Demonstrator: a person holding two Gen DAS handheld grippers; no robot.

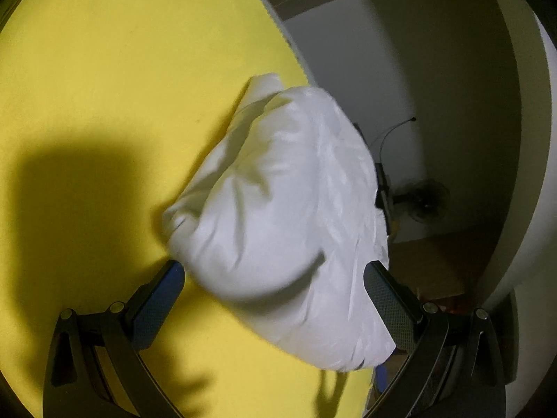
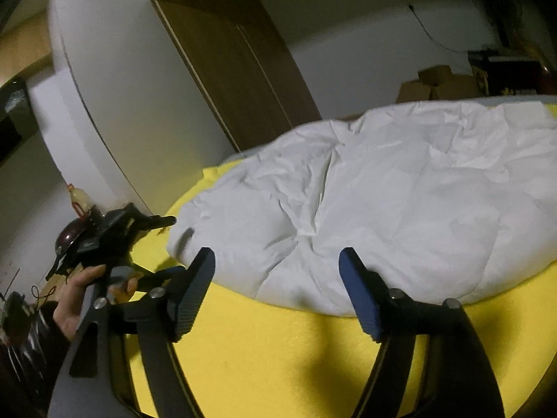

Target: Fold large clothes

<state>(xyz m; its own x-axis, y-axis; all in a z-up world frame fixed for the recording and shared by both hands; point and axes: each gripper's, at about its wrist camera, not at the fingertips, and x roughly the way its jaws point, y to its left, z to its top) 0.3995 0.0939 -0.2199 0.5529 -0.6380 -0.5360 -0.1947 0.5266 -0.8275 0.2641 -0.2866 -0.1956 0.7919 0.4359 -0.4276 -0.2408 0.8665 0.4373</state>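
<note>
A white puffy garment lies folded in a thick pile near the edge of a yellow-covered table. My left gripper is open, its fingers either side of the pile's near end, holding nothing. In the right wrist view the same garment spreads across the yellow surface. My right gripper is open just in front of the garment's near edge and holds nothing. The left gripper shows at the left, held by a hand, by the garment's corner.
The table edge runs close behind the garment, with floor and a fan beyond. A brown wardrobe, a white curved wall, and cardboard boxes stand past the table. Small items sit at the left.
</note>
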